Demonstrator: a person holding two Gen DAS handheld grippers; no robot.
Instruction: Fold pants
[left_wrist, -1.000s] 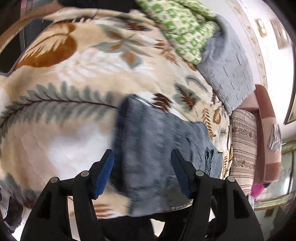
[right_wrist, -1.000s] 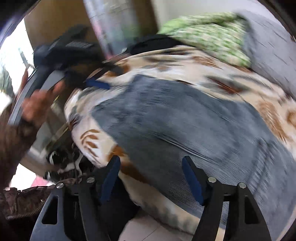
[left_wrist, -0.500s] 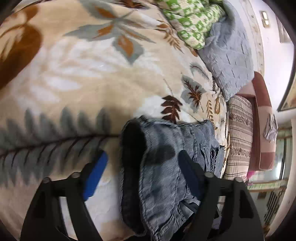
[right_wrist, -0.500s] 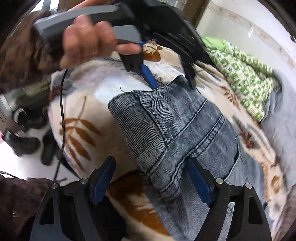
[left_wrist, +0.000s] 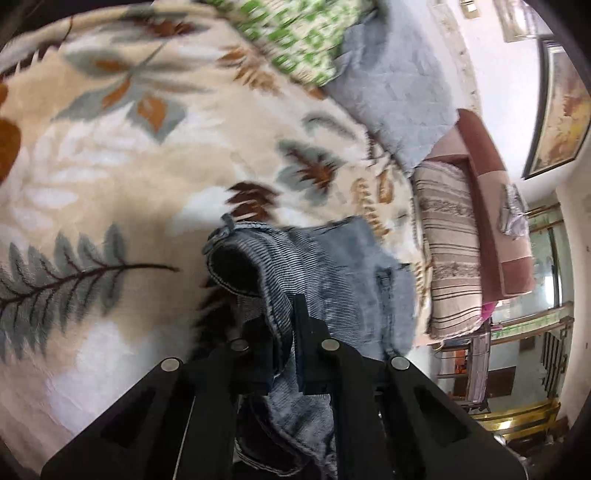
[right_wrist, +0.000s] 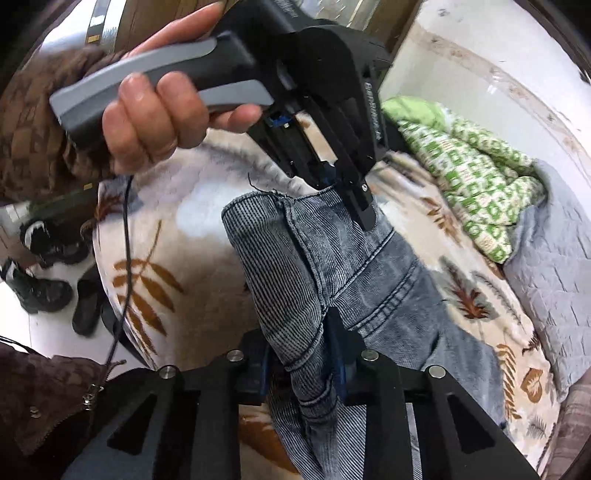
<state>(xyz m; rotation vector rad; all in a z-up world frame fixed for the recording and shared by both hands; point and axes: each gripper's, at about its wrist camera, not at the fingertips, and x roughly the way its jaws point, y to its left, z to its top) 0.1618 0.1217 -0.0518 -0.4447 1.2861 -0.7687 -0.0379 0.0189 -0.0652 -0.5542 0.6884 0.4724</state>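
My left gripper carries pale lettering down the side of its black body, seen from my right wrist, but it is too small to read.

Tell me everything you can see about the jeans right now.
The jeans are faded blue-grey ribbed denim with stitched seams and a frayed thread at one corner. They lie partly folded on the leaf-print blanket, one end lifted. The left gripper and right gripper each have their jaws shut on a bunched edge at that end.
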